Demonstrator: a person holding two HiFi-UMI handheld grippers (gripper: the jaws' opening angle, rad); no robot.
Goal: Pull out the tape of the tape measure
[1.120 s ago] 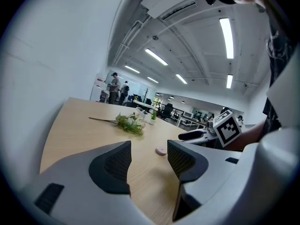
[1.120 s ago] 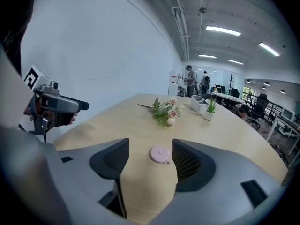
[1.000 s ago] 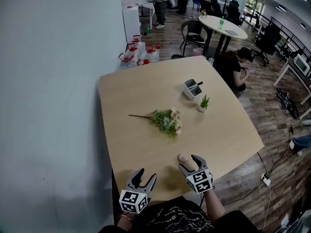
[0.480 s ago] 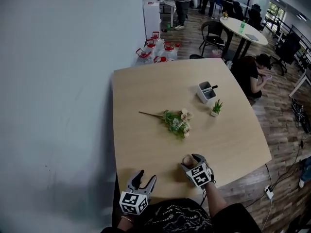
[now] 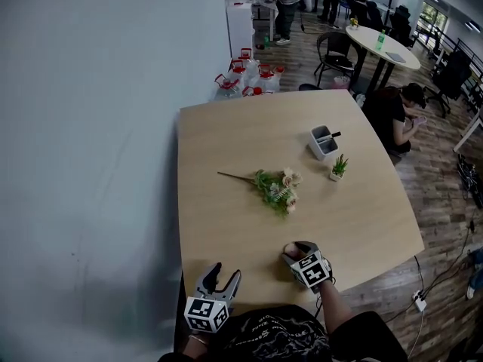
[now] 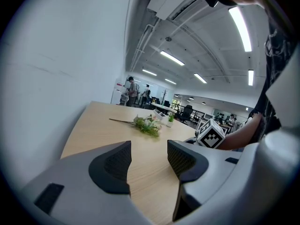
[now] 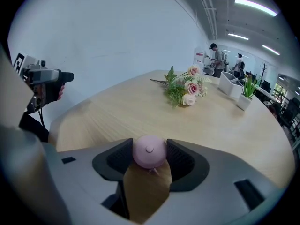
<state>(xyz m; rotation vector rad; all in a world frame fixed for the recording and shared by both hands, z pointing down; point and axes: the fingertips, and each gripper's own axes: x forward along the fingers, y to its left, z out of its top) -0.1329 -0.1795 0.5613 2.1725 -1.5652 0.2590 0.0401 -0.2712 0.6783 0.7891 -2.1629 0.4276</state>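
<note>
The round pink tape measure (image 7: 149, 150) sits between the pads of my right tongs (image 7: 150, 158), close to the near edge of the table (image 5: 226, 142). Those jaws have just been closing and touch it on both sides. My left tongs (image 6: 149, 159) are to the left of them, jaws apart, with only tabletop between the pads. Farther out lies a bunch of flowers (image 5: 275, 187), and beyond it a white holder (image 5: 323, 142) and a small potted plant (image 5: 338, 167).

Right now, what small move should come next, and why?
Probably bring the left tool across to the pink tape measure: the right tool has just been closing its jaws on it, while the left stands open and empty.
</note>
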